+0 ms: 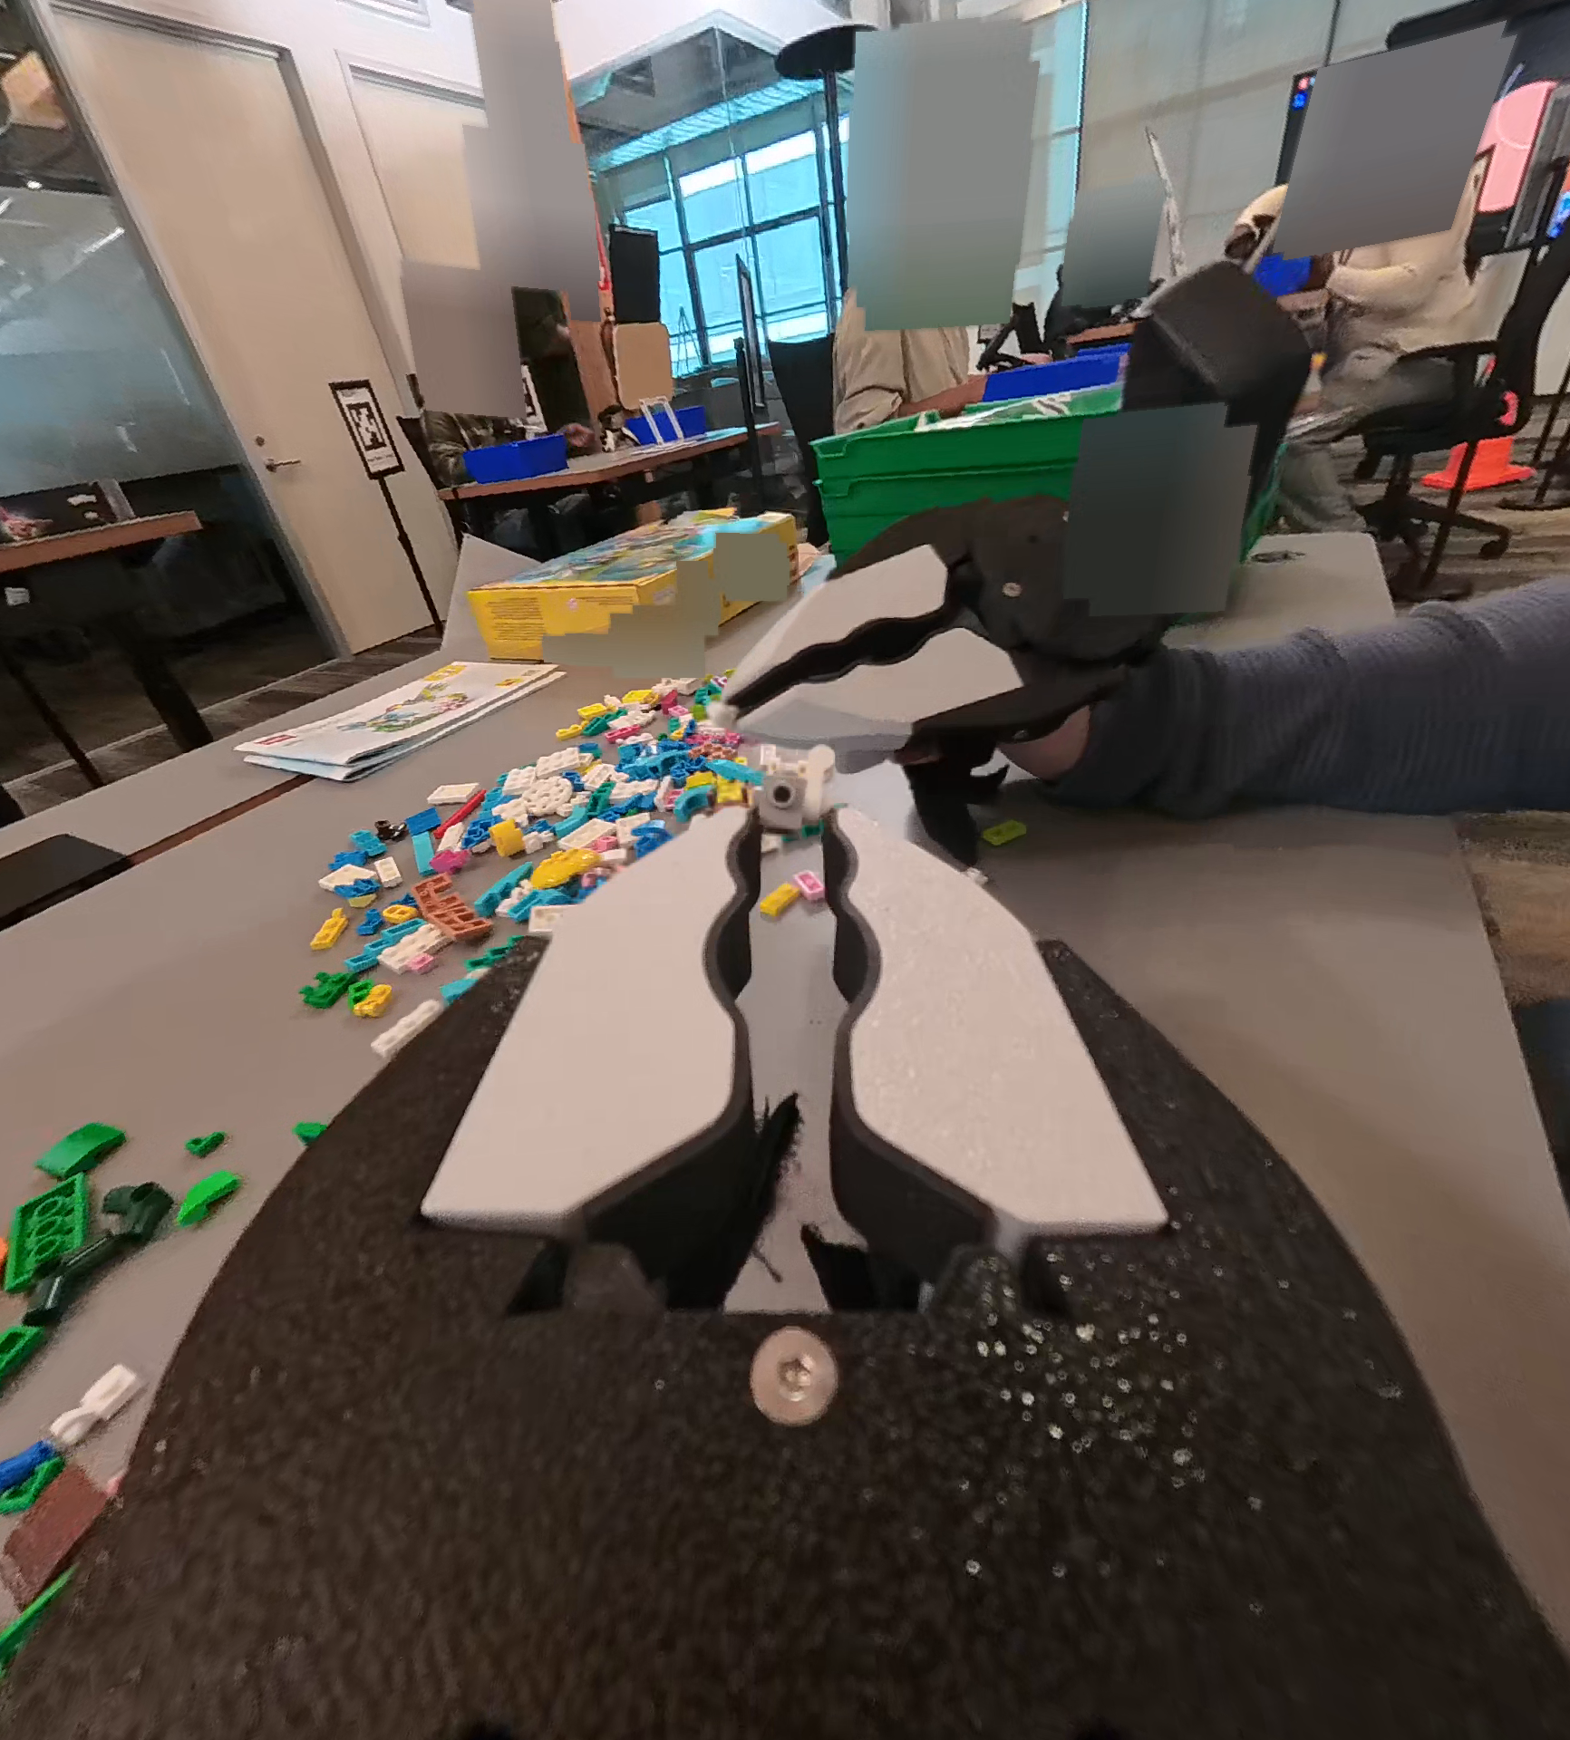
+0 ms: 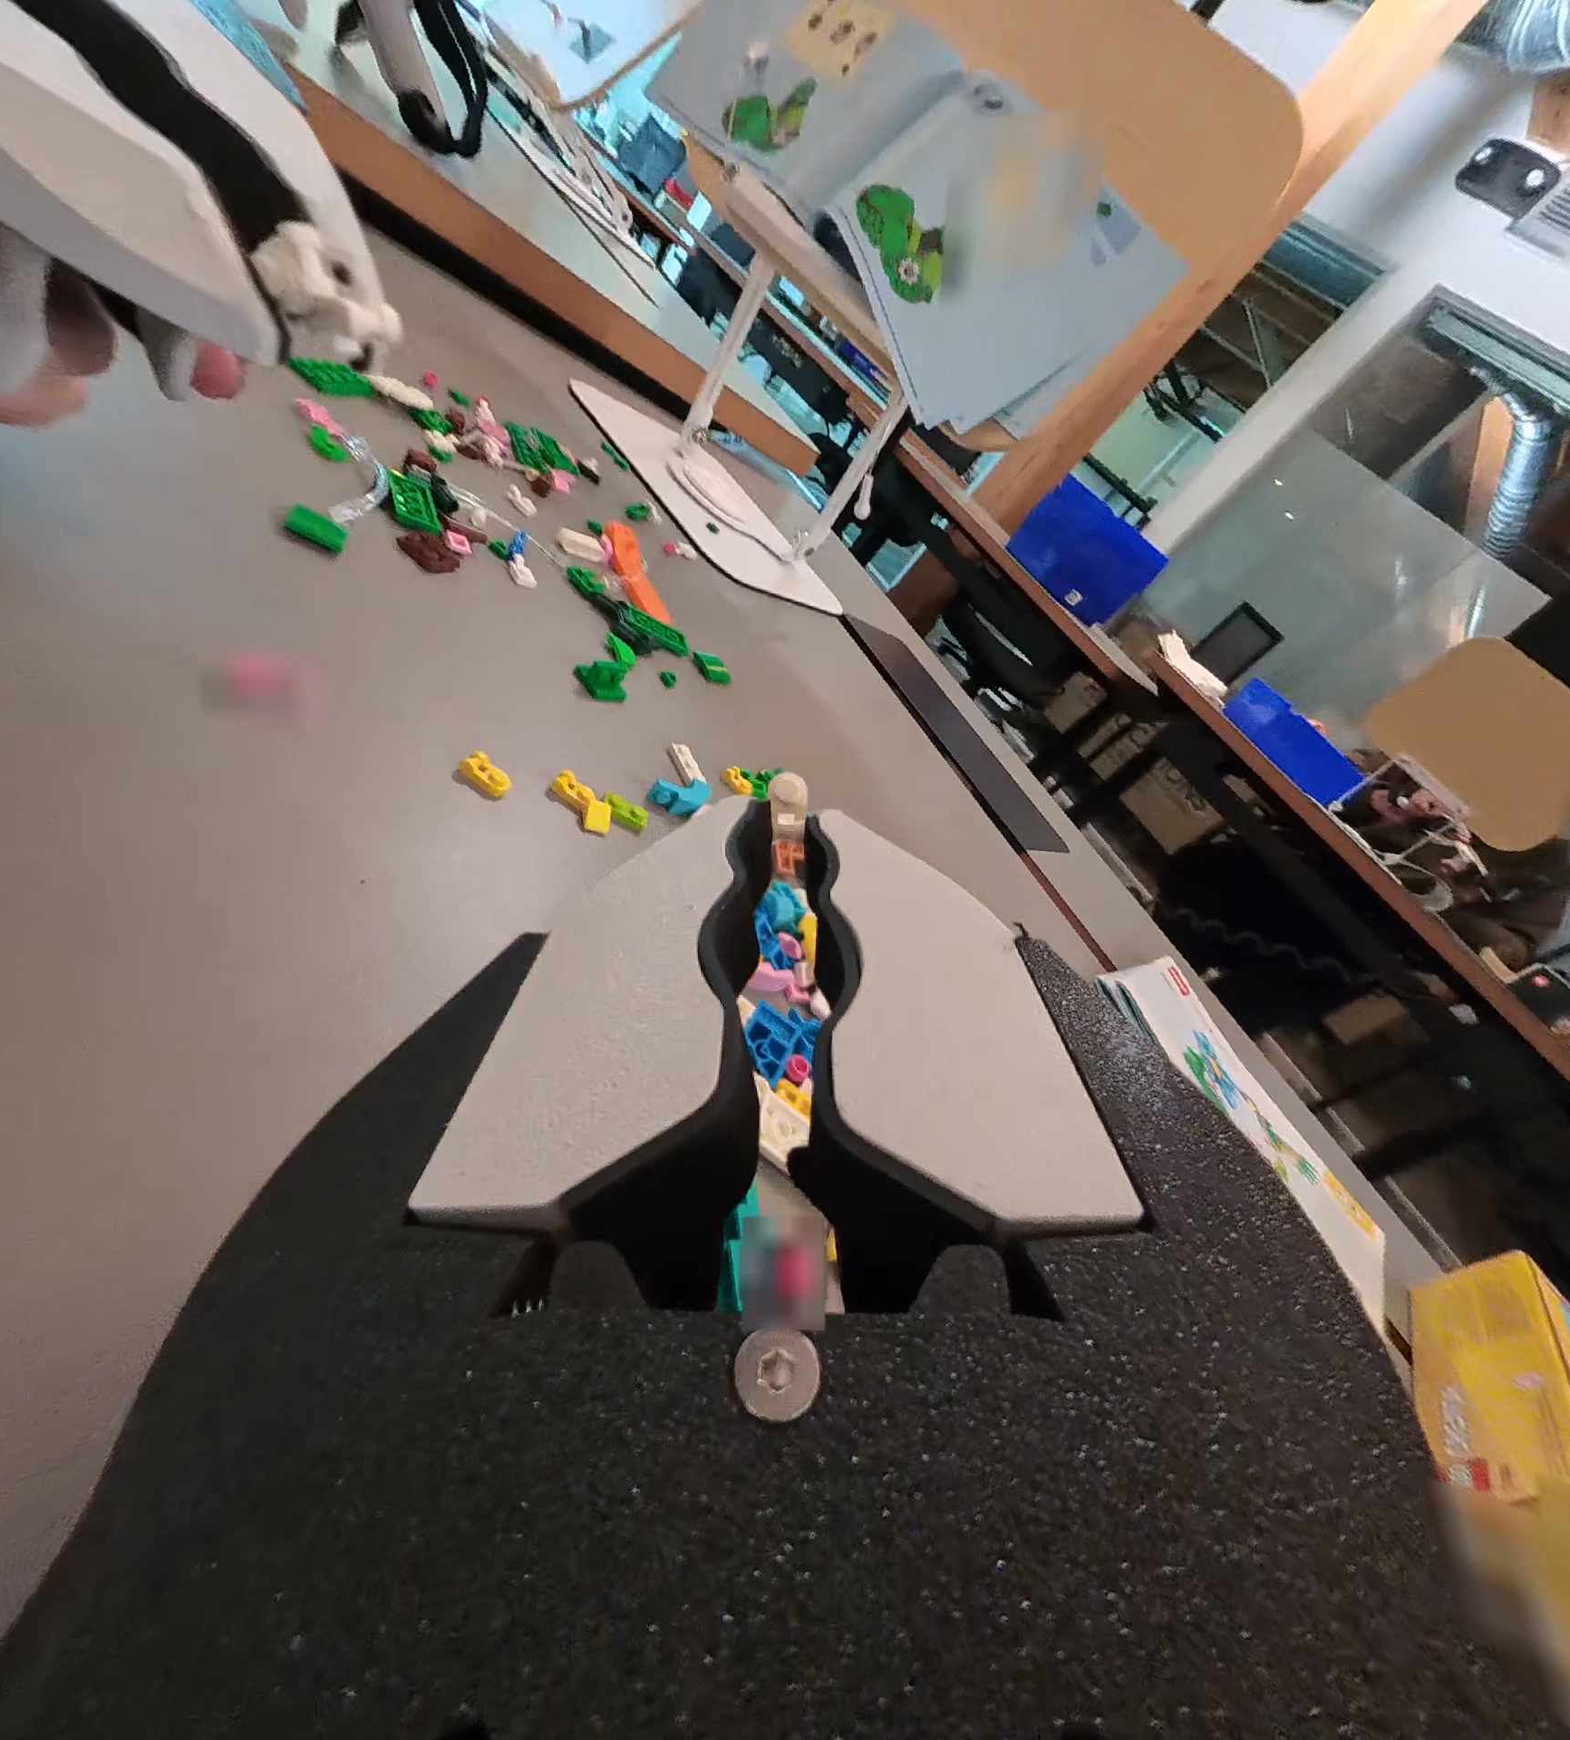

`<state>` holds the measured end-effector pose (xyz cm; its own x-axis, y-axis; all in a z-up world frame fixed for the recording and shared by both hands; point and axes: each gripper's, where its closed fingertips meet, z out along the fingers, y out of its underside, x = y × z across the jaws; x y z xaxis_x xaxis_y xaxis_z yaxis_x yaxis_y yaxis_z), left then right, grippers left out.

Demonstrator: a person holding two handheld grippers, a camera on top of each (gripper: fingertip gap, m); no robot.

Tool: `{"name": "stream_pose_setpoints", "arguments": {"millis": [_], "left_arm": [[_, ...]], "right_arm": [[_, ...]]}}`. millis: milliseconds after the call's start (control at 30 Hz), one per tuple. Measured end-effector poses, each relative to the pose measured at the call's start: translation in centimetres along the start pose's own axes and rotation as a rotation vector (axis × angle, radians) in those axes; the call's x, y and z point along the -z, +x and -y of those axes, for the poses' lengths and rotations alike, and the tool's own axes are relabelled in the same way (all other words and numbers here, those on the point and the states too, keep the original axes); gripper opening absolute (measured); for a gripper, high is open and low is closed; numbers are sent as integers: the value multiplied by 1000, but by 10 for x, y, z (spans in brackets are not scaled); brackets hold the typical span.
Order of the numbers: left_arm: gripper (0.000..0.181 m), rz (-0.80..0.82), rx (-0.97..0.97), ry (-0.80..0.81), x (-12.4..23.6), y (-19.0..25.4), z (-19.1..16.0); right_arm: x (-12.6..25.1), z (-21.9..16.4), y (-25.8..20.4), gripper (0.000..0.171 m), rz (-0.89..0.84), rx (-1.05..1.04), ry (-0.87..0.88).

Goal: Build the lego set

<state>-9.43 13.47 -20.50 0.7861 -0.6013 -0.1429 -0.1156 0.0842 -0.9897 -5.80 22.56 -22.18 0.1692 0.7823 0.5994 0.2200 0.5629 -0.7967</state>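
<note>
- The left gripper (image 1: 786, 819) sits nearest the lens in the left wrist view; its two fingers (image 1: 640, 989) are narrowed onto a small grey-and-white assembly (image 1: 789, 789) held at their tips.
- The right gripper (image 2: 786, 819) has two fingers (image 2: 631, 1017) pinched on one slim white piece (image 2: 787, 800), which pokes out past the tips; in the left wrist view it shows at 1 o'clock, its tip near the assembly (touching or not, I cannot tell).
- Two heaps of loose bricks lie on the desk (image 1: 1233, 989): one pastel heap (image 1: 574, 819) of blue, yellow, white and pink at 11 o'clock of the left fingers, and one mostly green heap (image 1: 56, 1233) at 8 o'clock. The pieces are too many to count.
- One instruction booklet (image 1: 404, 720) and one yellow box (image 1: 631, 584) lie beyond the pastel heap.
- Stacked green bins (image 1: 941, 480) stand at the far edge of the desk.
- The desk is plain grey.
- The room is an open office with more tables, blue bins (image 1: 513, 459), glass walls and seated people.
</note>
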Motion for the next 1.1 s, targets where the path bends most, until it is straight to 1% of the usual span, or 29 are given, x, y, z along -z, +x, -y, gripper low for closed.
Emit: {"name": "stream_pose_setpoints", "arguments": {"millis": [233, 400, 633, 800, 1100], "left_arm": [[12, -35, -20, -34, -3, 14, -3], [12, -64, 2, -67, -7, 16, -7], [12, -10, 51, -54, -8, 3, -6], [12, -5, 68, -17, -8, -1, -2], [12, -16, 212, 86, 1, -15, 8]], "right_arm": [[1, -6, 0, 6, -20, 6, -42], [2, -4, -1, 6, -17, 13, -32], [4, 1, 4, 6, -17, -43, 20], [6, 1, 12, 6, -32, -106, 42], [6, 4, 9, 6, -6, -113, 72]]}}
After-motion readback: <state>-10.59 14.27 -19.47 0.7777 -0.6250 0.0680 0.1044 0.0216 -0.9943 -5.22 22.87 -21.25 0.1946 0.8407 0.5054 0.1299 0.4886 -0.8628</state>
